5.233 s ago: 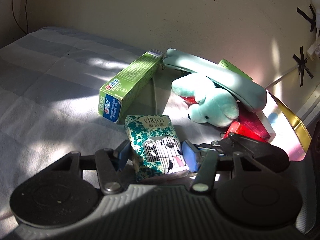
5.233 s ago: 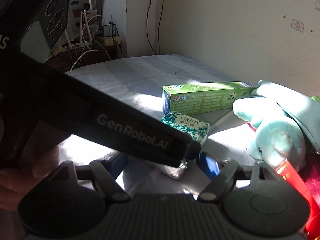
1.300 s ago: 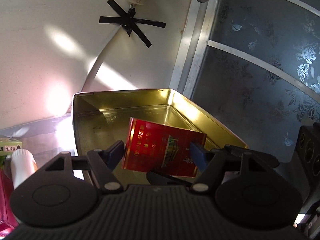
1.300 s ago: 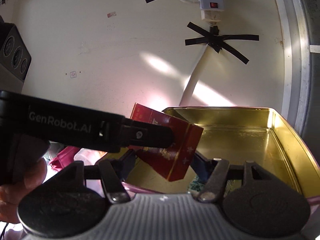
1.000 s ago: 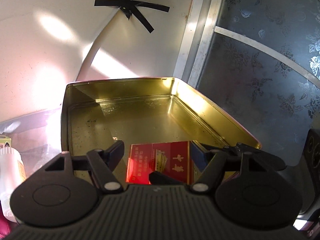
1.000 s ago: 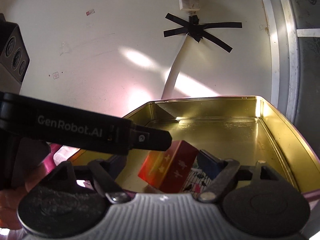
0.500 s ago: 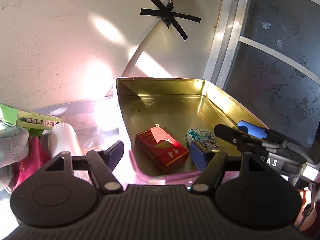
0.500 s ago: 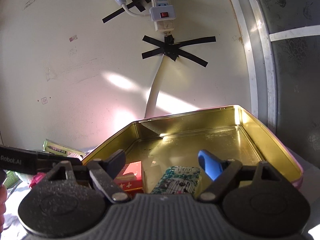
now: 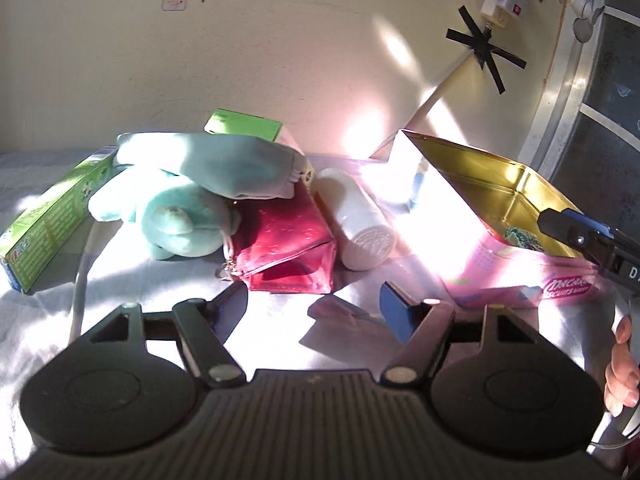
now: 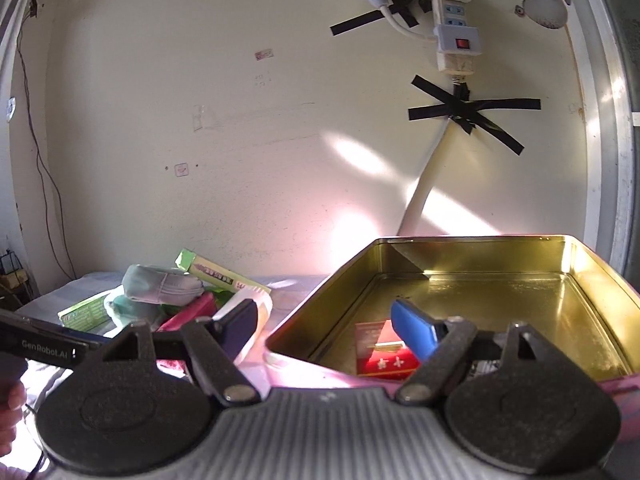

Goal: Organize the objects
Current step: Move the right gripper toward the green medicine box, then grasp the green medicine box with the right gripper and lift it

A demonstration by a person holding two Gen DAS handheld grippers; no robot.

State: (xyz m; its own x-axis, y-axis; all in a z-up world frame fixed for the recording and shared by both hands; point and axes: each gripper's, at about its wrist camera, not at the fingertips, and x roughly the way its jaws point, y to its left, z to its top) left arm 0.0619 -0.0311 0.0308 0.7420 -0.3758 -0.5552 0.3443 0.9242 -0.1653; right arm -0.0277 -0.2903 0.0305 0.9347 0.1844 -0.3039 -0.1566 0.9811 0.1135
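The left gripper (image 9: 312,304) is spread with nothing in it, and the red pouch (image 9: 284,240) sits at its 12 o'clock. The right gripper (image 10: 324,320) is spread too, closing a little, empty, over the gold tin (image 10: 520,280).

Cream wall (image 10: 240,120), taped power strip (image 10: 456,36), white cable (image 10: 420,196), dark patterned panel (image 9: 612,92)

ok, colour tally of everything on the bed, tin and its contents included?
Green: 2, long toothpaste box, cardboard box at the back
Mint: 2, plush toy, fabric pouch
Red: 2, glossy zip pouch, small pack in the tin
White: 1, plastic bottle
Teal-patterned: 1, tissue pack in the tin
Gold: 1, metal tin
Total: 9
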